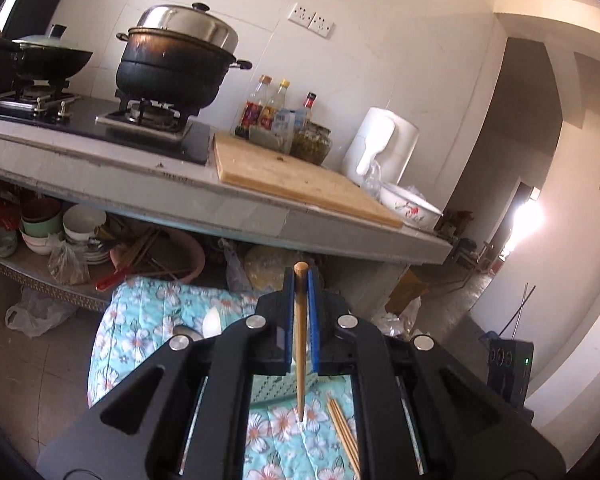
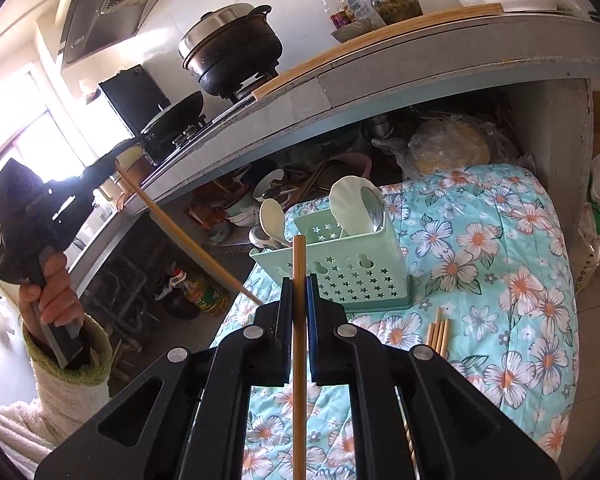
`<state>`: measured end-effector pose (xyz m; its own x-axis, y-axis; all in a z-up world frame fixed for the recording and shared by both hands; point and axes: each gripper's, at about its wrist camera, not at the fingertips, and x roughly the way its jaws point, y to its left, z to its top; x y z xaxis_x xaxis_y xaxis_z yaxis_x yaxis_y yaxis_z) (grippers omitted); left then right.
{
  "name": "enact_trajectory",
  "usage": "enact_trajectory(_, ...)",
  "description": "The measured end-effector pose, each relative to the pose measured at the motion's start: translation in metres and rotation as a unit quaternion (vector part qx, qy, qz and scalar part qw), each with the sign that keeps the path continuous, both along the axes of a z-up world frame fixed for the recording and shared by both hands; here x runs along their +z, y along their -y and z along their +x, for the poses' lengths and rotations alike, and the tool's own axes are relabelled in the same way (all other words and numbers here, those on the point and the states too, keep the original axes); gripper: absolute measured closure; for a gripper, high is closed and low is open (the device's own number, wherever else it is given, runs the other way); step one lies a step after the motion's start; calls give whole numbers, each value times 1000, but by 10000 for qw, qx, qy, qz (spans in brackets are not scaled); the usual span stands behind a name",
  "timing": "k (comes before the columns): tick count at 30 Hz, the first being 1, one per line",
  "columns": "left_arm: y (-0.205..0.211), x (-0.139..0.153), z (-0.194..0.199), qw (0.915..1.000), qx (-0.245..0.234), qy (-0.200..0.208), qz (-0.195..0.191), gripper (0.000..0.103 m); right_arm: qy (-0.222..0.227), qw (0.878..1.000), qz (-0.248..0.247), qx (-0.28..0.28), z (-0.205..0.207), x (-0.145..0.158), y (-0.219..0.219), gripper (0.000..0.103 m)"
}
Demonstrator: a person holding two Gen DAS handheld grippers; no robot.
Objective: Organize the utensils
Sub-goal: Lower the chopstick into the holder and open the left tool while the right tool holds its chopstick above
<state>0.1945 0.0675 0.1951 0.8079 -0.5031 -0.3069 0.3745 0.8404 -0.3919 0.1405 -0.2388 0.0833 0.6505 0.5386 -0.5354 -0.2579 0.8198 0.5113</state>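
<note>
My left gripper [image 1: 301, 276] is shut on a wooden chopstick [image 1: 300, 344] held upright, its tip resting on the floral cloth [image 1: 148, 316]. It also shows in the right wrist view [image 2: 112, 168], held high at the left with its chopstick [image 2: 188, 236] slanting down to the cloth. My right gripper [image 2: 299, 280] is shut on another chopstick [image 2: 299, 360], just in front of the green utensil holder [image 2: 352, 268], which holds spoons [image 2: 352, 204]. Loose chopsticks [image 2: 438, 336] lie on the cloth [image 2: 500, 280] right of the gripper; they also show in the left wrist view [image 1: 342, 428].
A grey counter [image 1: 180, 192] carries a stove with a black pot [image 1: 172, 64], a wok [image 1: 48, 60], a cutting board [image 1: 292, 176], bottles [image 1: 276, 112], a kettle [image 1: 380, 144] and a bowl [image 1: 408, 204]. Bowls and clutter [image 1: 72, 232] fill the shelf beneath.
</note>
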Motion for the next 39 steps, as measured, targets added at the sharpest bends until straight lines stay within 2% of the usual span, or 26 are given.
enact_trajectory(5, 4, 16, 28, 9986, 349, 393, -93, 97, -22, 10000, 20, -30, 1, -2, 5, 96)
enact_trajectory(10, 13, 4, 66, 9973, 604, 413, 71, 97, -75, 9999, 45, -86, 3, -7, 14, 96)
enact_trajectory(20, 30, -54, 113, 9976, 631, 40, 288, 97, -247, 9996, 53, -143, 13, -19, 27, 96)
enact_trajectory(27, 44, -79, 121, 9973, 434, -255, 534, 97, -323, 9994, 47, -122, 17, -24, 27, 96)
enact_trajectory(39, 58, -106, 119, 9926, 239, -715, 951, 97, -249, 9996, -139, -71, 16, -16, 18, 96)
